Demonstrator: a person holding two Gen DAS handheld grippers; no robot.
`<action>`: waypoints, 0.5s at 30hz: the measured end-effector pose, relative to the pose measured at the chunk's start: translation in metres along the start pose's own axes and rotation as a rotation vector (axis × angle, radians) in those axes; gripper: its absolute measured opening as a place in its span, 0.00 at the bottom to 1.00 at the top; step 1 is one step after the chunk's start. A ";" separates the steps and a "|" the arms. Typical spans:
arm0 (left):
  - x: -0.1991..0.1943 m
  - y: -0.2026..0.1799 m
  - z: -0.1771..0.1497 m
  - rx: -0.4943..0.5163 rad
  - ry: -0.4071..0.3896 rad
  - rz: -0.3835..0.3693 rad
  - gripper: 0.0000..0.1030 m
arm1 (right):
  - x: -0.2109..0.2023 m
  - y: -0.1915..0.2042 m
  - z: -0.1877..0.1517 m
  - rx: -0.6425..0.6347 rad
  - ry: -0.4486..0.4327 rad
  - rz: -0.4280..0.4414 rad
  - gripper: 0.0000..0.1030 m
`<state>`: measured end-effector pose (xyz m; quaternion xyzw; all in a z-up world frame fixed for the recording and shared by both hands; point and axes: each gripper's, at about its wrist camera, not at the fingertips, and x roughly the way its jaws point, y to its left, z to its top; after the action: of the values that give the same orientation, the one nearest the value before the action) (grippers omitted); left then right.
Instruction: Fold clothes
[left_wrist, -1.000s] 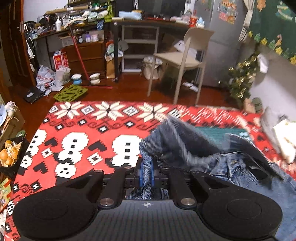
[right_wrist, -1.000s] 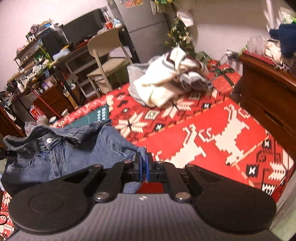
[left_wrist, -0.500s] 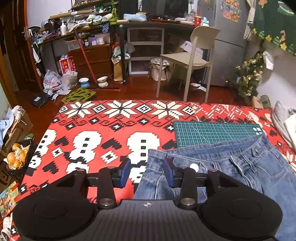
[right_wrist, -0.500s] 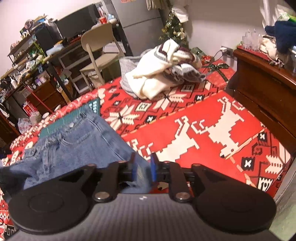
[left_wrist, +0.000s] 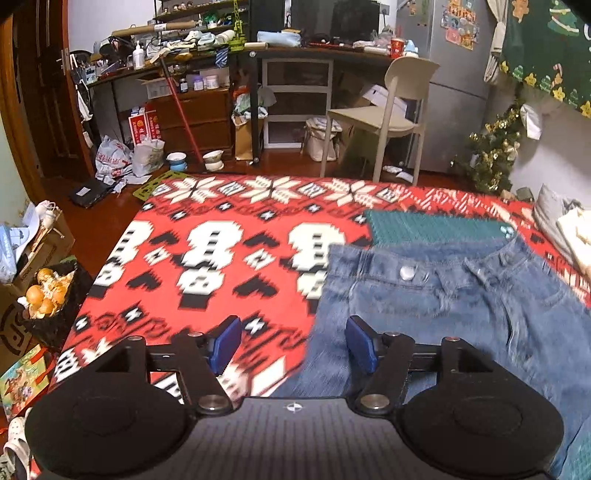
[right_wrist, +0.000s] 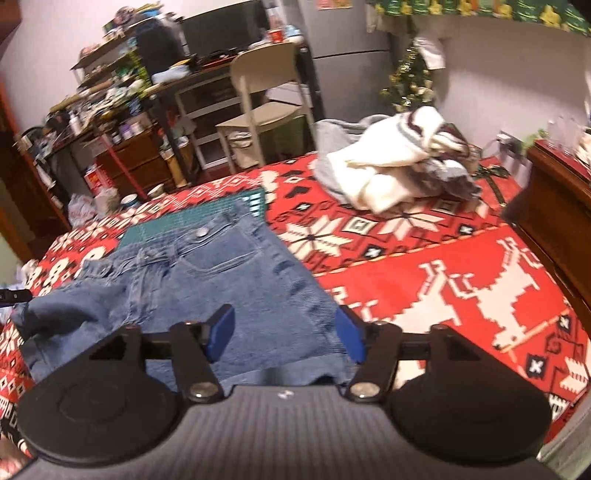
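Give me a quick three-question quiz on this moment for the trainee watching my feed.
1. True or false: the left tool is clamped on the denim shorts.
2. What lies under the shorts' waistband? A) green cutting mat B) a pillow C) a towel
3. Fill in: the pile of clothes sits on the ____ blanket.

Key: 1 false, both tools, including the right tool, are open; 2 A; 3 red.

Blue denim shorts (right_wrist: 229, 280) lie on a red blanket (left_wrist: 229, 266) patterned with white snowflakes and reindeer; a green mat (left_wrist: 432, 229) shows beyond; tongs' pads (left_wrist: 225, 343) are blue.
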<state>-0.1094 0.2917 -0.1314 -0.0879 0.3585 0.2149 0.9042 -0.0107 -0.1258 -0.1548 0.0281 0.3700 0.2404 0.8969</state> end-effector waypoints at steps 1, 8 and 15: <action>-0.003 0.004 -0.004 0.000 -0.002 0.003 0.60 | 0.001 0.003 0.000 -0.005 0.003 0.005 0.70; -0.020 0.037 -0.029 -0.059 0.025 -0.015 0.60 | 0.009 0.016 -0.005 -0.033 0.033 0.038 0.71; -0.007 0.037 -0.052 -0.087 0.132 -0.076 0.44 | 0.012 0.024 -0.006 -0.043 0.046 0.068 0.72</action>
<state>-0.1625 0.3062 -0.1645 -0.1544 0.4040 0.1896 0.8815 -0.0172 -0.1003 -0.1614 0.0160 0.3841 0.2793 0.8799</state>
